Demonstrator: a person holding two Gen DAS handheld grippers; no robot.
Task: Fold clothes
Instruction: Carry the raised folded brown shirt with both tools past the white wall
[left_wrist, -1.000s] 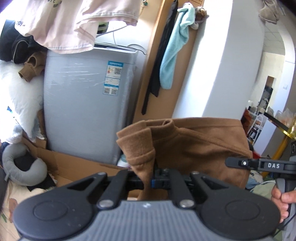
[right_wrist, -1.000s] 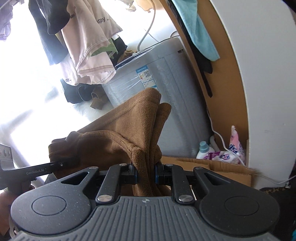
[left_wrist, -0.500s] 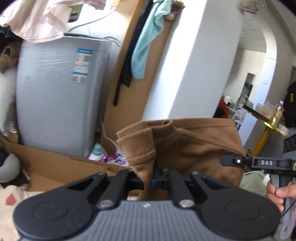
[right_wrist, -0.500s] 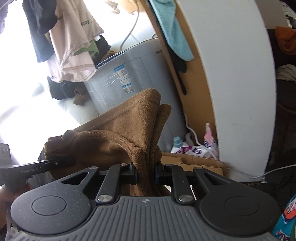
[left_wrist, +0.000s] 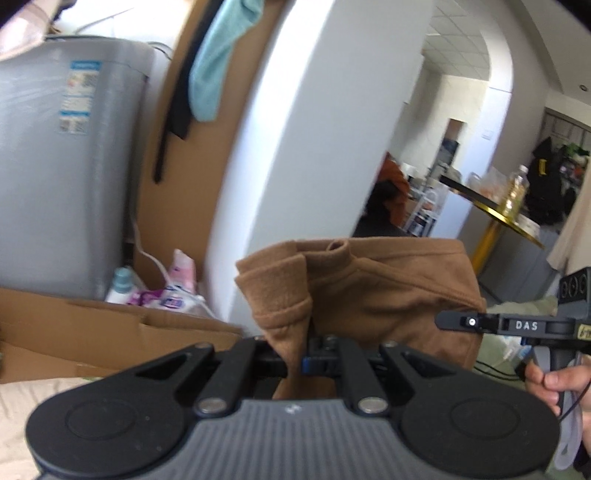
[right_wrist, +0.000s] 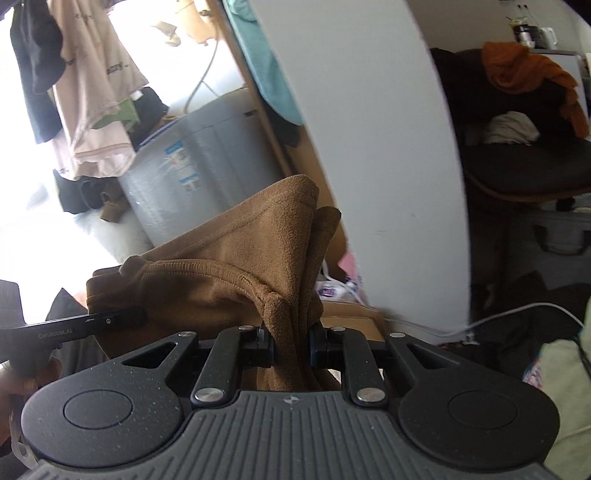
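I am in a lived-in home, in a laundry corner that opens onto a living room. A grey top-loading washing machine (left_wrist: 62, 162) stands against the wall with a label on its front, and detergent bottles and packets (left_wrist: 155, 291) sit on flattened cardboard (left_wrist: 110, 332) at its foot. Shirts hang drying (right_wrist: 92, 92) by a bright window, and a teal towel (left_wrist: 214, 66) hangs over a board. Past a white wall (left_wrist: 314, 129), a round gold-edged table (left_wrist: 491, 214) holds a bottle (left_wrist: 515, 192). More clothes lie heaped on a dark chair (right_wrist: 524, 147).
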